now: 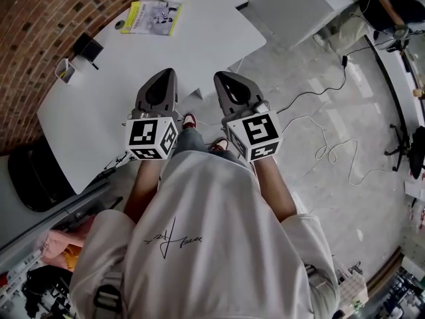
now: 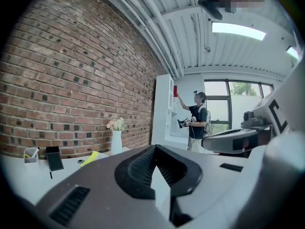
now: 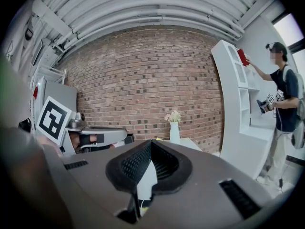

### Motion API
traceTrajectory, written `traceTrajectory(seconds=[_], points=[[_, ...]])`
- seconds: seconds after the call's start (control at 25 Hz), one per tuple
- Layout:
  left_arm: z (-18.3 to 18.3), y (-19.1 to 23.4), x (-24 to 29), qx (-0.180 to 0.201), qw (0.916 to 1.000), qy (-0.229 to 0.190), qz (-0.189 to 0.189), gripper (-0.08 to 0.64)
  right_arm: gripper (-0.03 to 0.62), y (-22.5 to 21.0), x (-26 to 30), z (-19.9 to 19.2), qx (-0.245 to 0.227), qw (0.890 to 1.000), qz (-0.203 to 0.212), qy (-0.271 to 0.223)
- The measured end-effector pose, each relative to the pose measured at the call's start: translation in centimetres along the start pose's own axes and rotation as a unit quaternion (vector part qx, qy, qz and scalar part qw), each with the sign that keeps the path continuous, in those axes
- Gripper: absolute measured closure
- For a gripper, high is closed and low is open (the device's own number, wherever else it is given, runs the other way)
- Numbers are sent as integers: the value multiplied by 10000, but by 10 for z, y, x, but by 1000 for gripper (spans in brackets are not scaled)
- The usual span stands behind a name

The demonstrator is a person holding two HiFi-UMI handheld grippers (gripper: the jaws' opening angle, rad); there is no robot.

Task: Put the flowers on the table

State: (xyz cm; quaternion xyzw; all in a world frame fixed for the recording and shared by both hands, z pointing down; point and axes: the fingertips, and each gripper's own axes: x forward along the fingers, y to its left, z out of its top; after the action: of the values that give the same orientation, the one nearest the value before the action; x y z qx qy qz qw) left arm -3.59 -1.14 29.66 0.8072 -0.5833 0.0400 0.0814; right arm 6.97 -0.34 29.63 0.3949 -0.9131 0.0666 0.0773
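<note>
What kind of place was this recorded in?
Most likely an indoor office or studio workspace. What shows it: a bare brick wall, a white table with a vase of flowers on it, tall white shelving, and cables trailing over a pale polished floor.

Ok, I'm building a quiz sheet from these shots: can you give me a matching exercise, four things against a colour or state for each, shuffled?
Things:
1. vase
2. booklet
3. wall
4. left gripper

Descriptions:
a. yellow, lying on the table
b. jaws together, nothing held
c. white, holding flowers
d. red brick

Pairs: 1-c; 2-a; 3-d; 4-b
</note>
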Motion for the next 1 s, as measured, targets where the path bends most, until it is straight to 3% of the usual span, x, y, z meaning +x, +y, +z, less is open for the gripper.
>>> traceTrajectory(seconds=[0.64, 1.0], points=[[-4, 3, -5, -51, 10000, 48, 0, 555, 568, 14, 2, 3, 51, 9972, 748, 18], [-5, 7, -5, -3, 10000, 89, -33, 555, 568, 13, 4, 10, 106, 9962, 857, -59]])
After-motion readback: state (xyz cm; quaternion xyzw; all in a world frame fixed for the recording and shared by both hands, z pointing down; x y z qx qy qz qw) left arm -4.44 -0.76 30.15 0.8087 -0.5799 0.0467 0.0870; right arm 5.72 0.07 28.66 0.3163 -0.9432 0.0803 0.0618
